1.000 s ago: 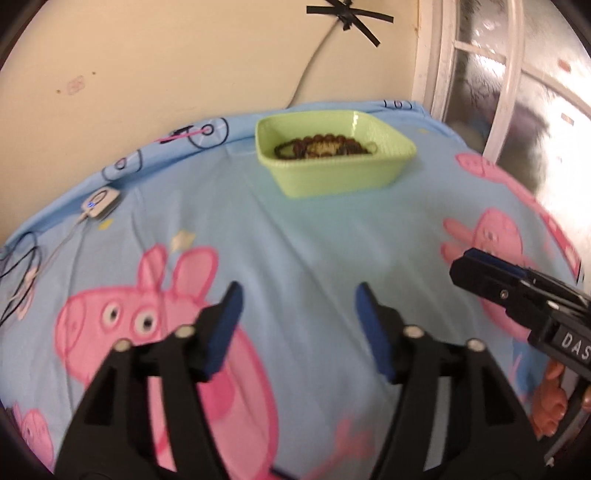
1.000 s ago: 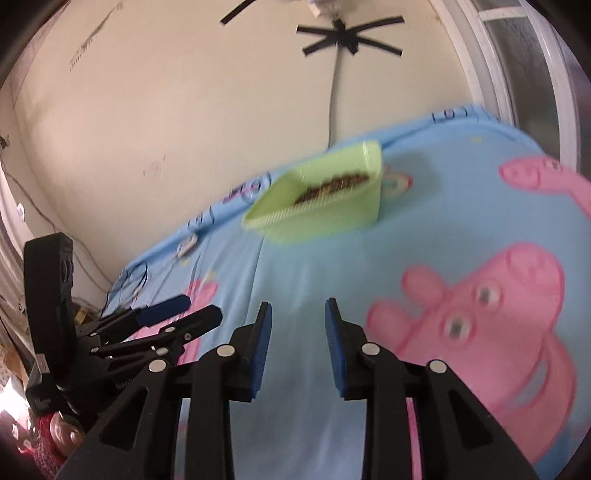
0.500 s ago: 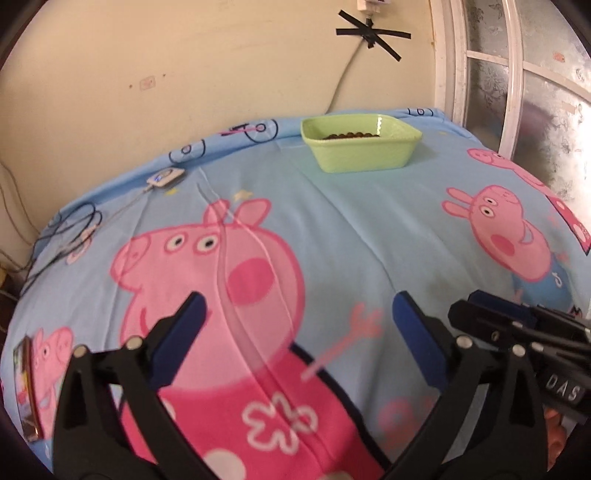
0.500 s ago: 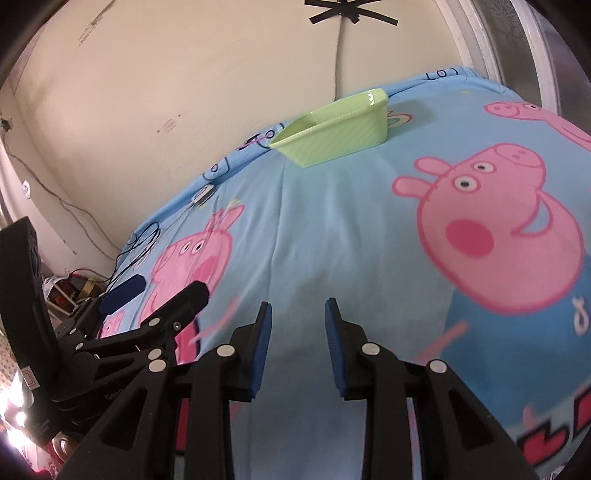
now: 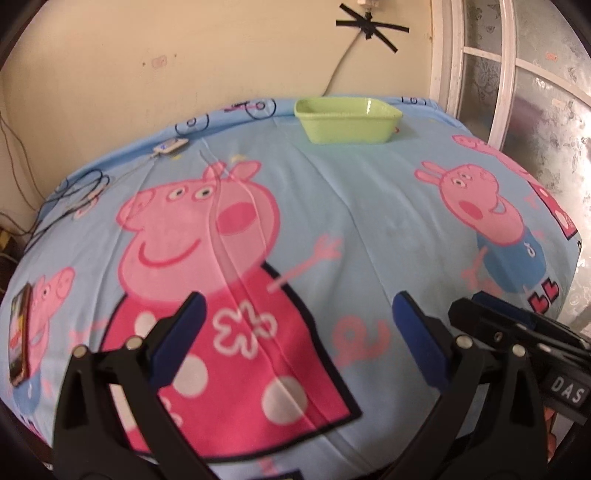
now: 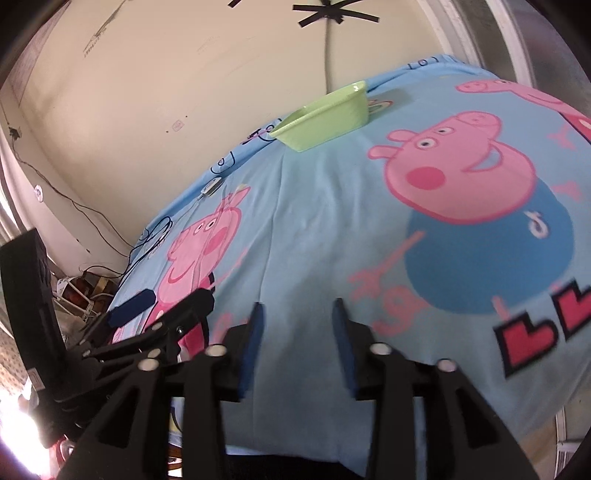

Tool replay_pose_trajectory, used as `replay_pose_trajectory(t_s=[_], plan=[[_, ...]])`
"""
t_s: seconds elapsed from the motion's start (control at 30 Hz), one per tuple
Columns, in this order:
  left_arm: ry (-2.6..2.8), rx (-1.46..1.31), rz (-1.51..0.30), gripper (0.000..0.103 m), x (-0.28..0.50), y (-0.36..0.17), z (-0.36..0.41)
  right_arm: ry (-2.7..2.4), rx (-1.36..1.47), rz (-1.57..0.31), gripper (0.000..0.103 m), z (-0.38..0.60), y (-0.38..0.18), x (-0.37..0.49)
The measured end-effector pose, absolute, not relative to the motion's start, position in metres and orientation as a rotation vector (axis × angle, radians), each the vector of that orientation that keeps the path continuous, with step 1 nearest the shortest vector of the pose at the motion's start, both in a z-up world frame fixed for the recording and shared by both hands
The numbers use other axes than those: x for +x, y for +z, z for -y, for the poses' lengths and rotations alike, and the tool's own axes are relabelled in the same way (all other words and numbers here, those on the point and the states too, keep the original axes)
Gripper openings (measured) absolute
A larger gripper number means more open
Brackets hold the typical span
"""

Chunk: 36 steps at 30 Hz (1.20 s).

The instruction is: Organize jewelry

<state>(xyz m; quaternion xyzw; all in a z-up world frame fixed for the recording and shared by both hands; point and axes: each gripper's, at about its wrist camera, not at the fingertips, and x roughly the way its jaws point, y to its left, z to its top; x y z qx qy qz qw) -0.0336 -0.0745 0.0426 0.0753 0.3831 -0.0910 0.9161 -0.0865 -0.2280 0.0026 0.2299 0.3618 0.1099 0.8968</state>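
A light green rectangular dish (image 5: pixel 347 120) sits at the far edge of the blue Peppa Pig sheet (image 5: pixel 351 221), near the wall; its contents are hidden from this low angle. It also shows in the right wrist view (image 6: pixel 323 120). My left gripper (image 5: pixel 299 325) is wide open and empty over the near part of the sheet. My right gripper (image 6: pixel 297 332) is open and empty near the front edge. The right gripper shows at the right of the left wrist view (image 5: pixel 517 332); the left gripper shows at the left of the right wrist view (image 6: pixel 162 314).
A phone (image 5: pixel 20 332) lies at the sheet's left edge. A small white device with a cable (image 5: pixel 168 147) and black cords (image 5: pixel 74 195) lie at the far left. A window frame (image 5: pixel 480 74) stands at the right. A taped cable (image 5: pixel 369 26) runs down the wall.
Both grippers have pulled back from the green dish toward the front edge. The left gripper opened wider. The right gripper's jaws spread a little.
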Motion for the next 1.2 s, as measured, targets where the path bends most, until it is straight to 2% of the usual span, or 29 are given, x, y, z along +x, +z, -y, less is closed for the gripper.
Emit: replay_pose_trajectory(t_s=[0.37,0.47,1.2], plan=[[-0.137,0.093,-0.890,0.098,-0.040,0.013,0.066,0.239,0.446,-0.759,0.034,0.225,0.001,-0.108],[-0.137,0.076,-0.878,0.098,-0.039,0.012,0.061,0.293,0.490,-0.744,0.048,0.228,-0.001,-0.105],[-0.145,0.079,-0.852,0.098,-0.036,0.011,0.061,0.194,0.536,-0.723,0.052,0.241,0.002,-0.104]])
